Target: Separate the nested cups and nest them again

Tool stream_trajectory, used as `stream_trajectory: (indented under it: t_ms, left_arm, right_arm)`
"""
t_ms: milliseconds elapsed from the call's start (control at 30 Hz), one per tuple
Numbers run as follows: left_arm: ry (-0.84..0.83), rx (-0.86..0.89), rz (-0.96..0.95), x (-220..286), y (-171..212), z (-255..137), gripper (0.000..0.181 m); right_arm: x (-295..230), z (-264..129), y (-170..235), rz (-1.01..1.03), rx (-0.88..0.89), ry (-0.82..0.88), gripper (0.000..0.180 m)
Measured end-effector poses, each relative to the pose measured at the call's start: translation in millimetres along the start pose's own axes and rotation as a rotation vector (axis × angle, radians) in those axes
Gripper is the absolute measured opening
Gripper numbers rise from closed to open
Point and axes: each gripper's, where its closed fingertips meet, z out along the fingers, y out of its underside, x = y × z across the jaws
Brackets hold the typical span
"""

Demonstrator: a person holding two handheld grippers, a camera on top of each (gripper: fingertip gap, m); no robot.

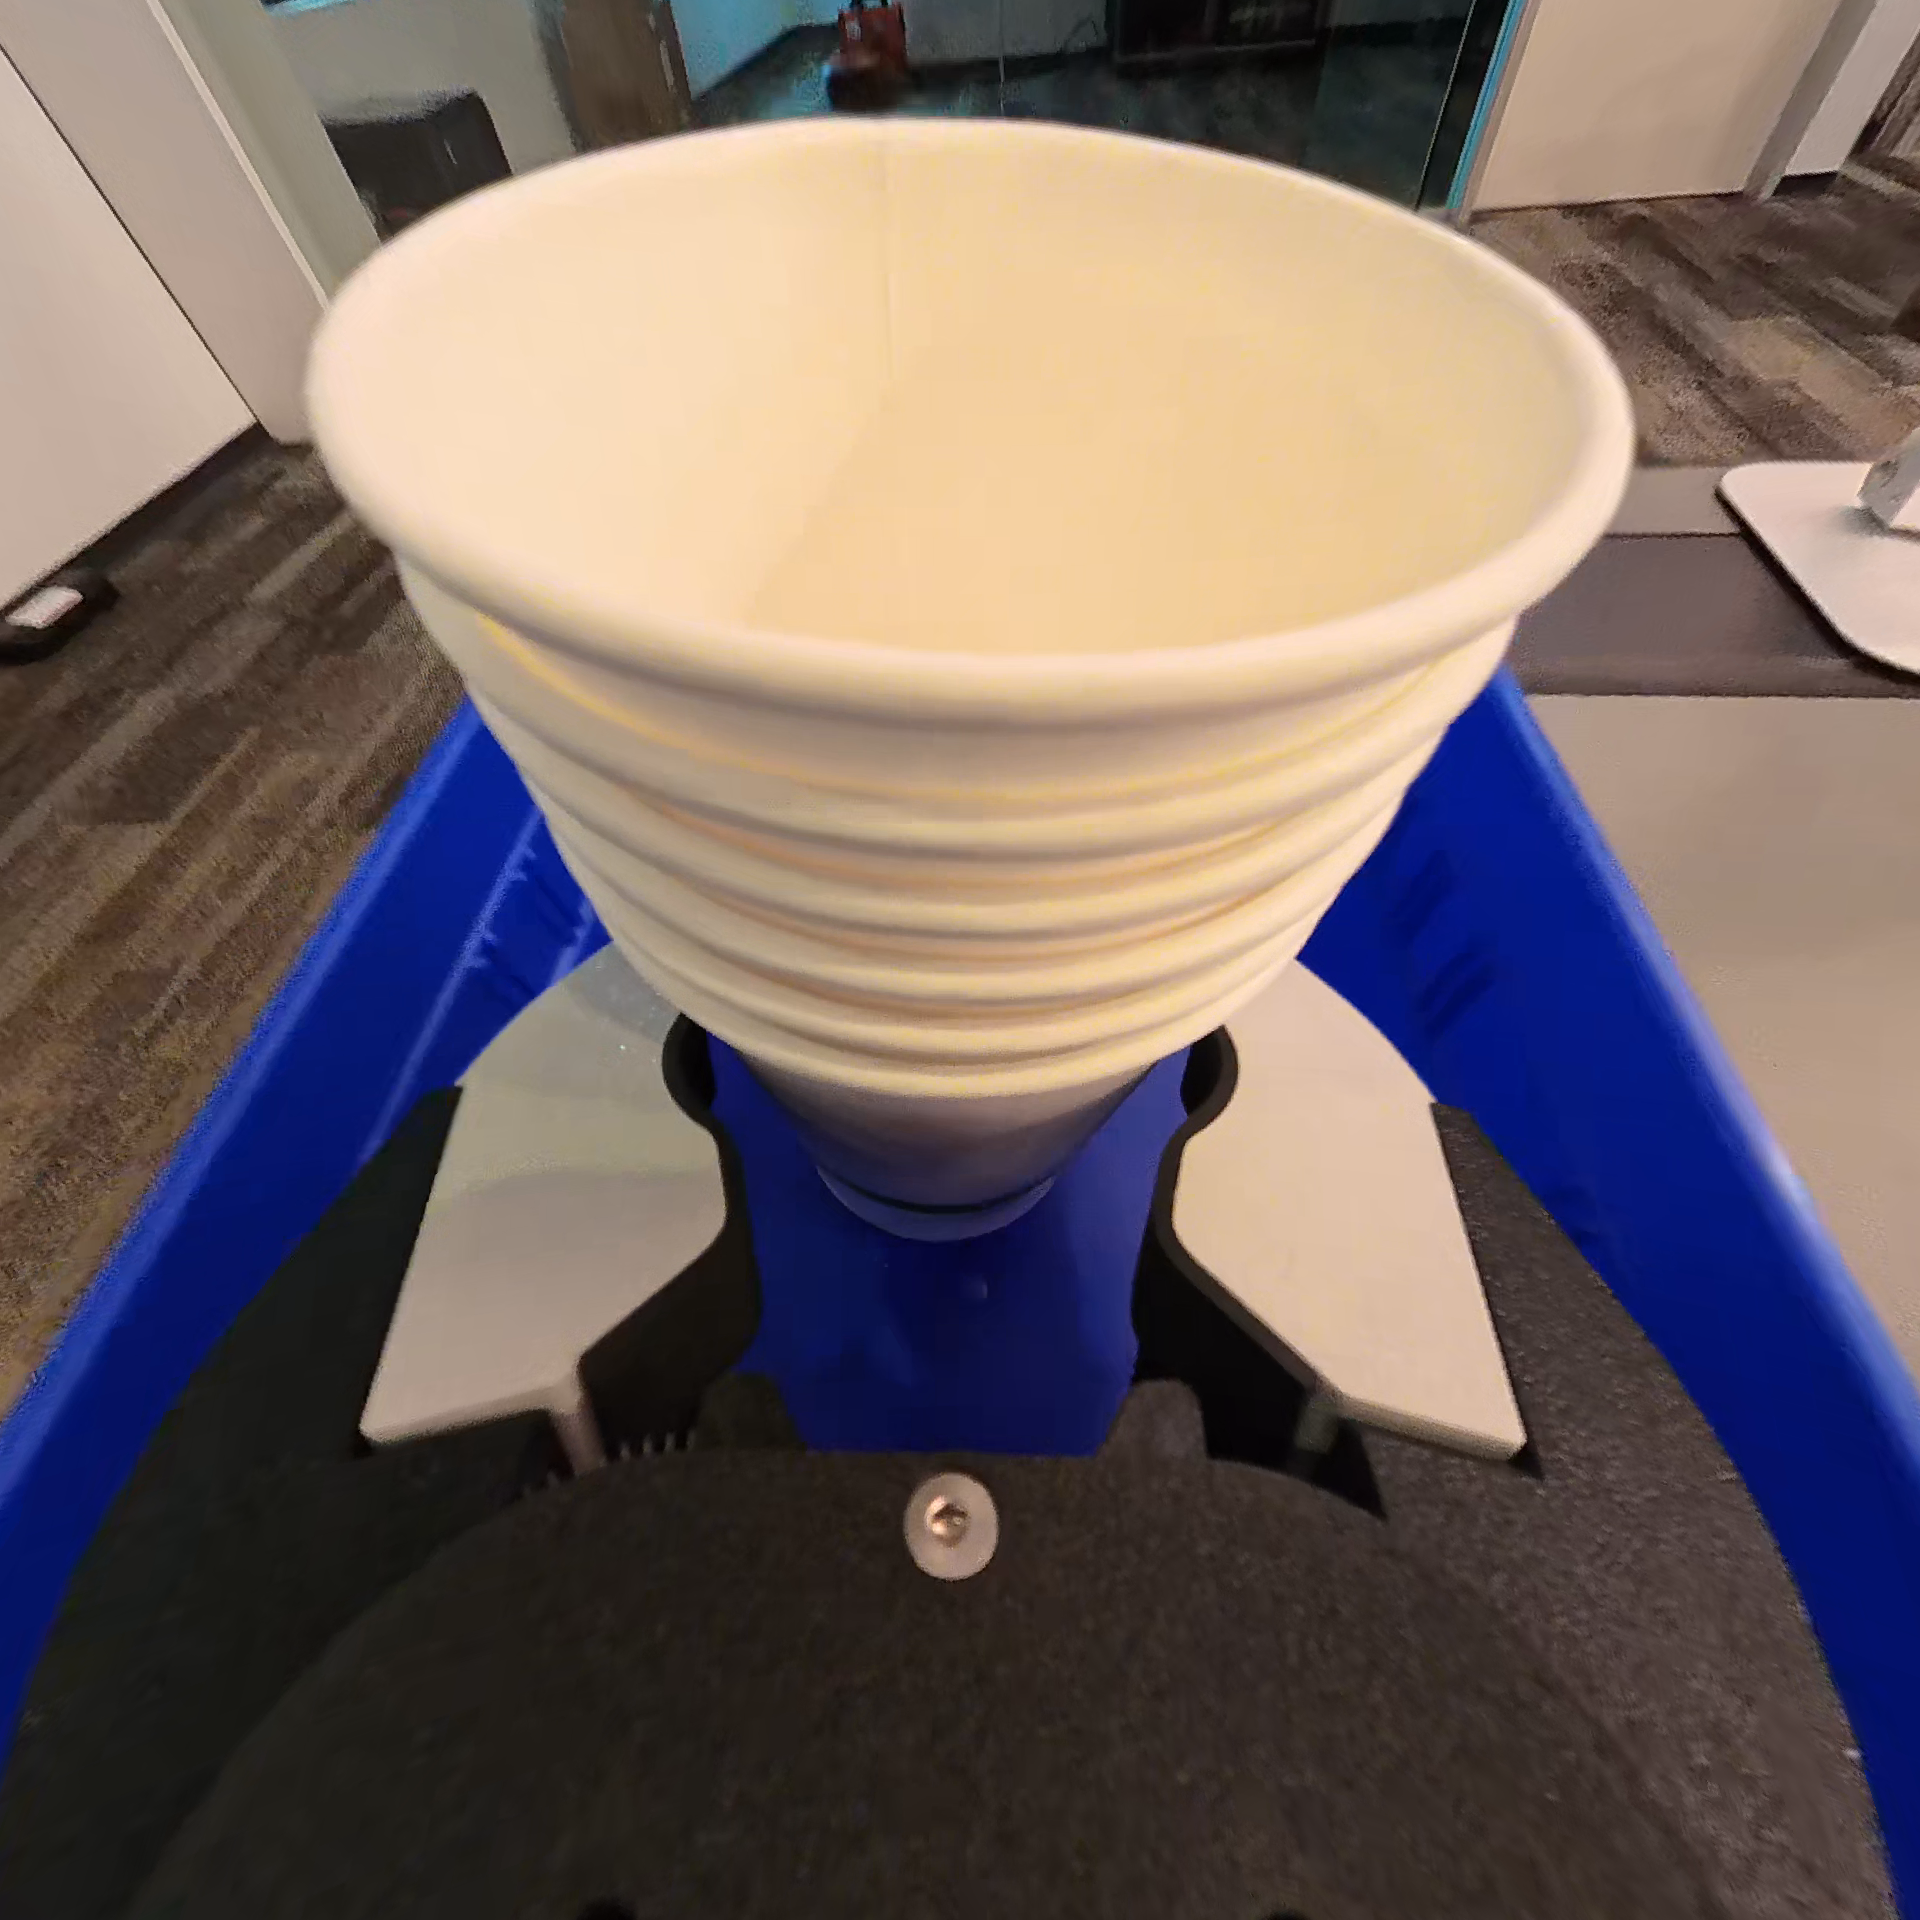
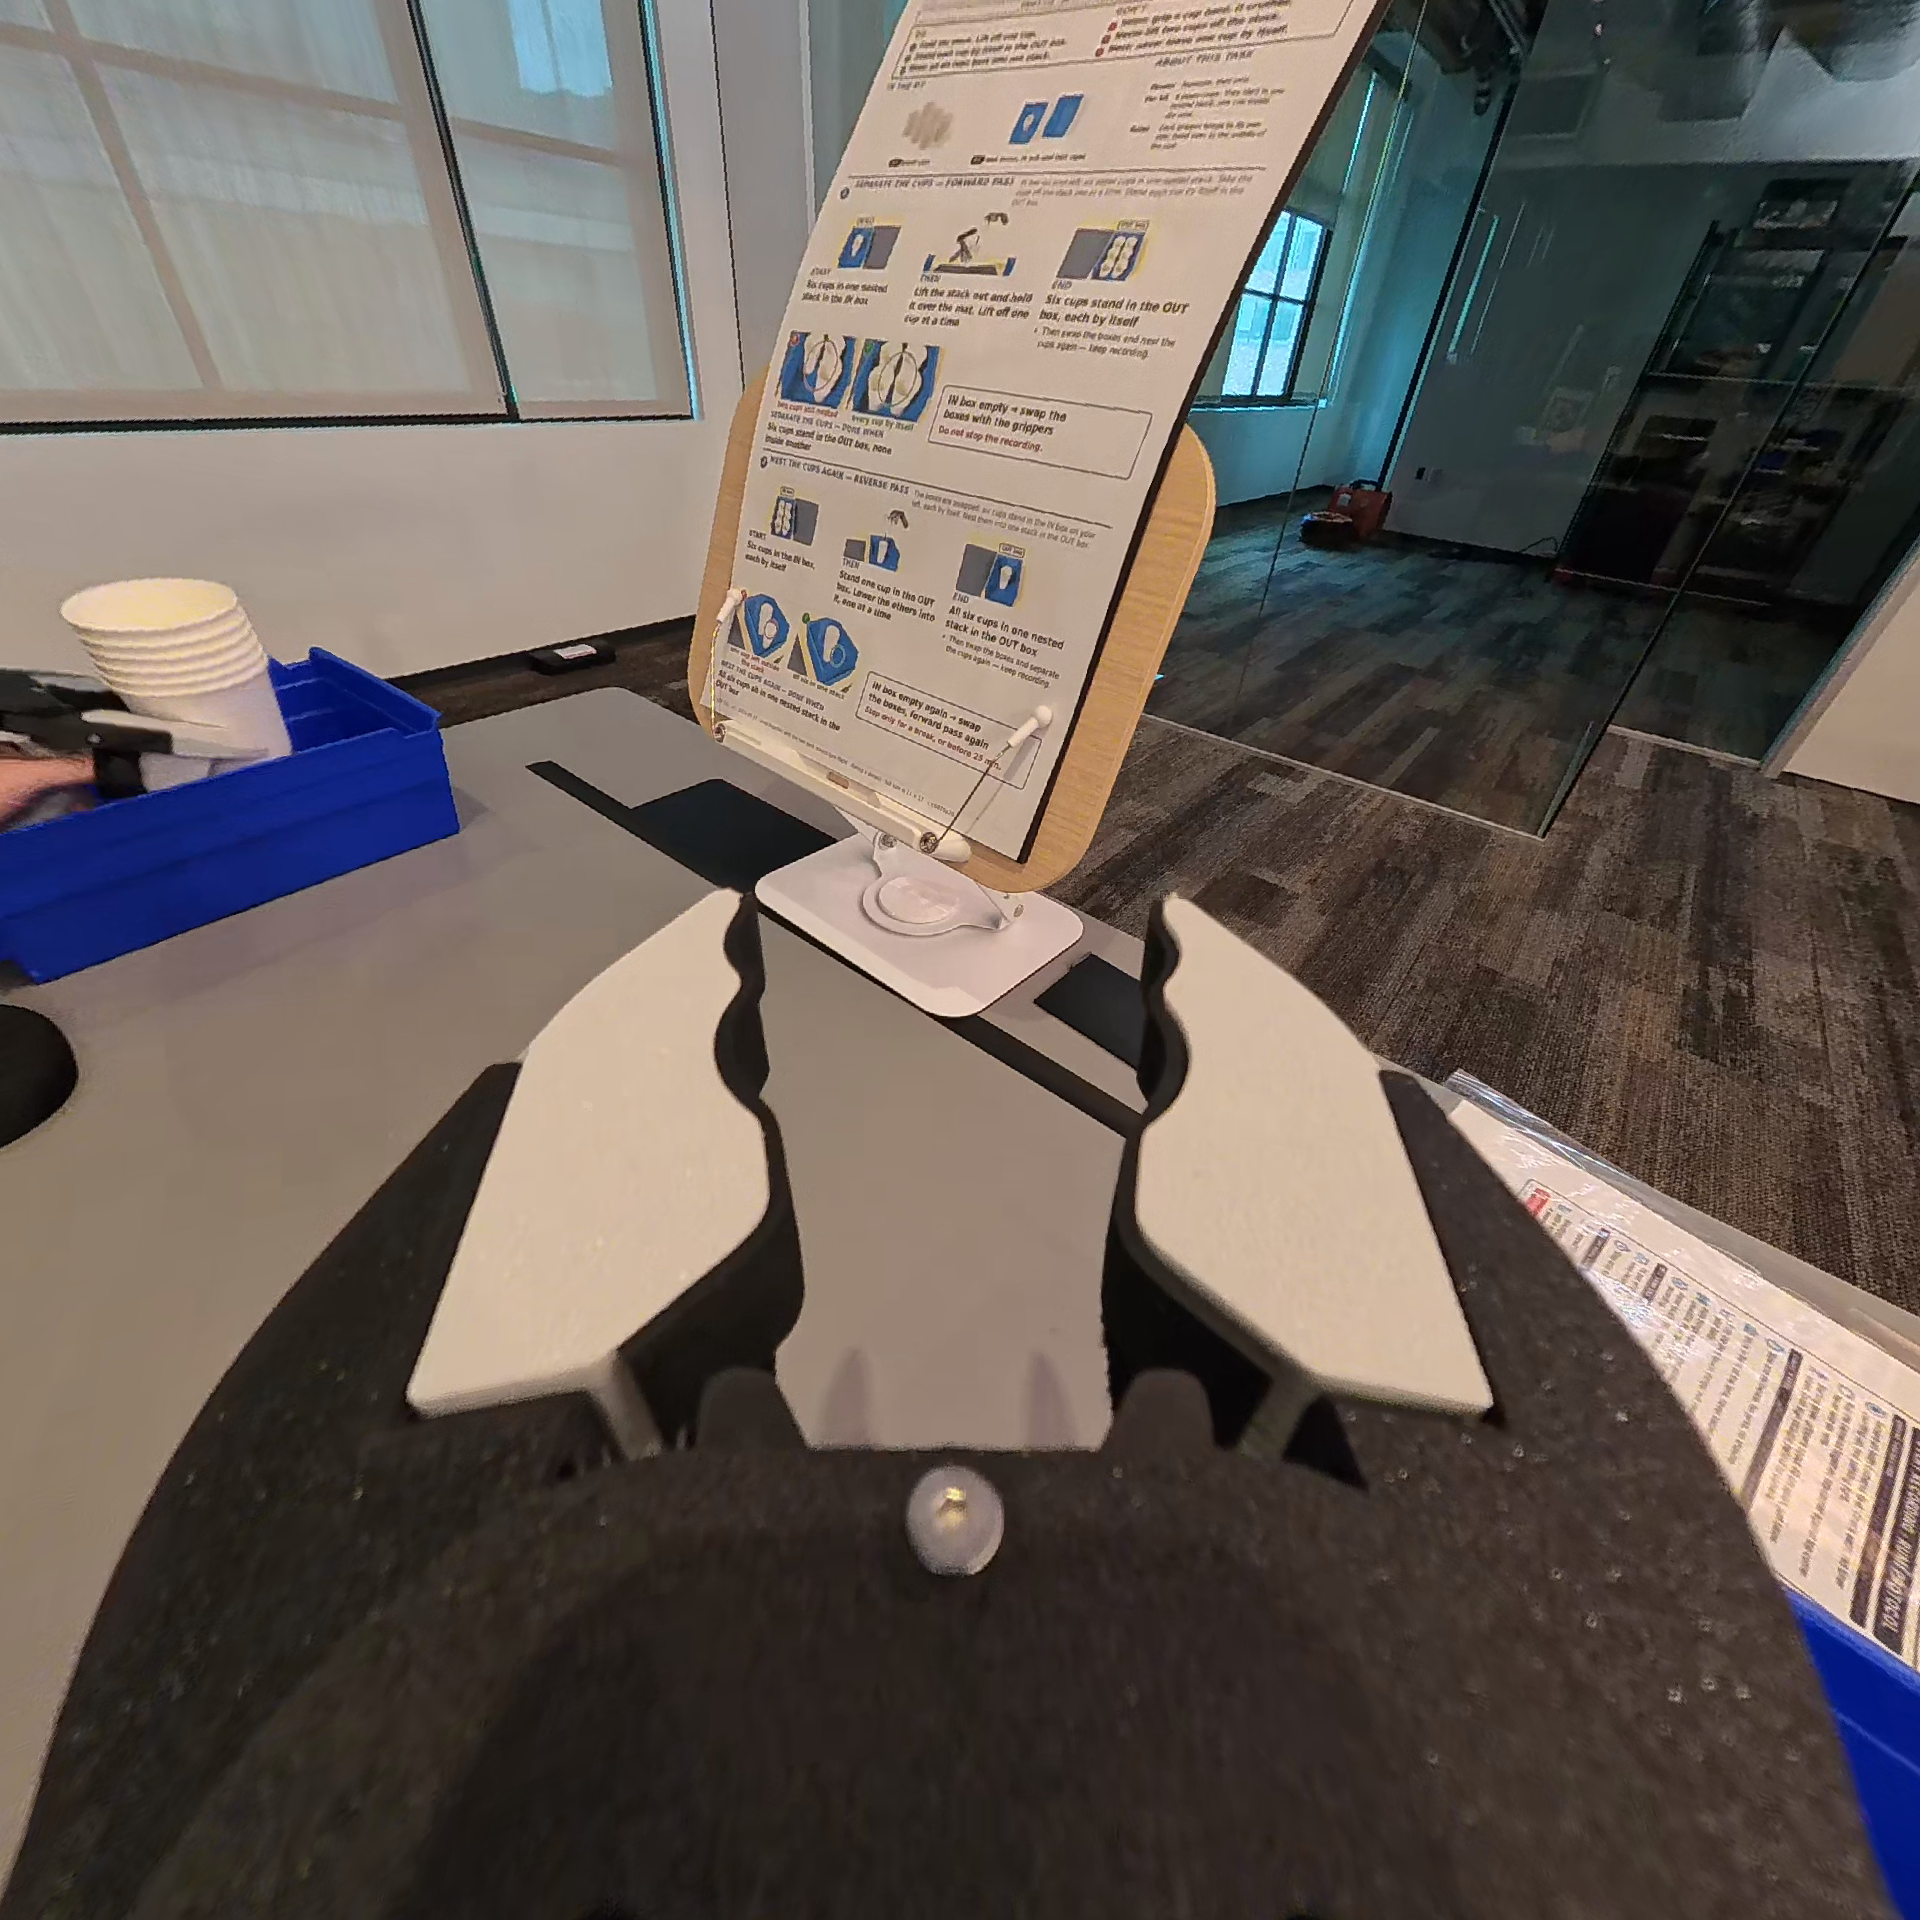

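Cups (image 1: 966,665), a nested stack of white paper ones, are seen inside a blue bin (image 1: 1621,1091), but going big to small, the grey desk (image 2: 260,1039) comes first. It carries pretty much everything: the blue bin is parked at its far left in the right wrist view, and a tilted instruction board (image 2: 997,416) on a white stand (image 2: 935,935) is set up near the far edge. Dark strips are laid across the desk by the stand's base. A sheet in a clear sleeve (image 2: 1714,1382) is spotted at the right edge, on top of something blue.

Next down, the stack itself. In the left wrist view it's shown upright with the open mouth up, several rolled rims layered one under another, and its narrow base sits down in the bin.

The left gripper (image 1: 951,1091) is placed around the lower part of the stack, with one finger on each side of the bottom cup. The fingers look close to the cup wall, but whether they're actually clamped on it or just bracketing it can't be told. From the right wrist view the same gripper is seen beside the stack's lower cup.

The right gripper (image 2: 951,997) is held over bare desk, well apart from the bin, with its fingers spread and nothing between them.
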Motion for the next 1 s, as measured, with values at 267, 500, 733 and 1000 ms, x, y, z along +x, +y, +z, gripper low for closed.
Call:
stream_trajectory:
  t_ms: [267,500,733,1000]
  left_arm:
    - [0.146,0.130,0.136,38,-82,-58,0.090]
    - [0.529,0.164,0.302,180,-123,-115,0.089]
    - [0.924,0.200,0.325,325,-124,-152,0.090]
    - [1.158,0.122,0.315,418,-114,-139,0.089]
  right_arm:
    - [-4,7,3,-0.009,-0.021,-0.009,0.069]
    - [-16,19,8,-0.032,-0.053,-0.036,0.068]
    - [-29,34,17,-0.051,-0.097,-0.071,0.068]
    - [-36,40,24,-0.062,-0.138,-0.095,0.066]
